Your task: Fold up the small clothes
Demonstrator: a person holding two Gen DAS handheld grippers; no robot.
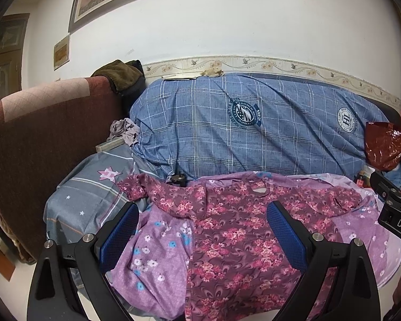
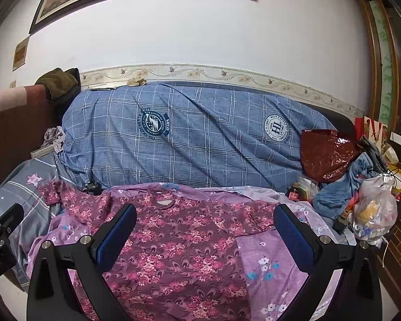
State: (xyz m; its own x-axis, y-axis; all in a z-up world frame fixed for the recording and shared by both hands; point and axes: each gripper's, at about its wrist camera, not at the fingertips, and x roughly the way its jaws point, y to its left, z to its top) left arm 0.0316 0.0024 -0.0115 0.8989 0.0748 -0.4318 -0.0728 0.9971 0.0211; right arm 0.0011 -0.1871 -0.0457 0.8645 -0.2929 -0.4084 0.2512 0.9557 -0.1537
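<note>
A maroon floral shirt (image 1: 235,230) (image 2: 179,246) lies spread flat, neckline away from me, on a lilac flowered sheet (image 1: 152,246) (image 2: 270,264). My left gripper (image 1: 203,214) hovers open above the shirt's left half, its blue pads (image 1: 120,238) wide apart and empty. Over the shirt's right half my right gripper (image 2: 205,214) is also open with nothing between its pads (image 2: 294,238). The other gripper's black body shows at the right edge of the left wrist view and the left edge of the right wrist view.
Behind the shirt lies a big blue plaid quilt bundle (image 1: 254,125) (image 2: 189,136) against the wall. A grey star-print cloth (image 1: 93,187) and brown headboard (image 1: 40,139) sit left. Red foil bag (image 2: 326,155), denim, a small bottle (image 2: 294,191) and plastic bags (image 2: 374,208) crowd the right.
</note>
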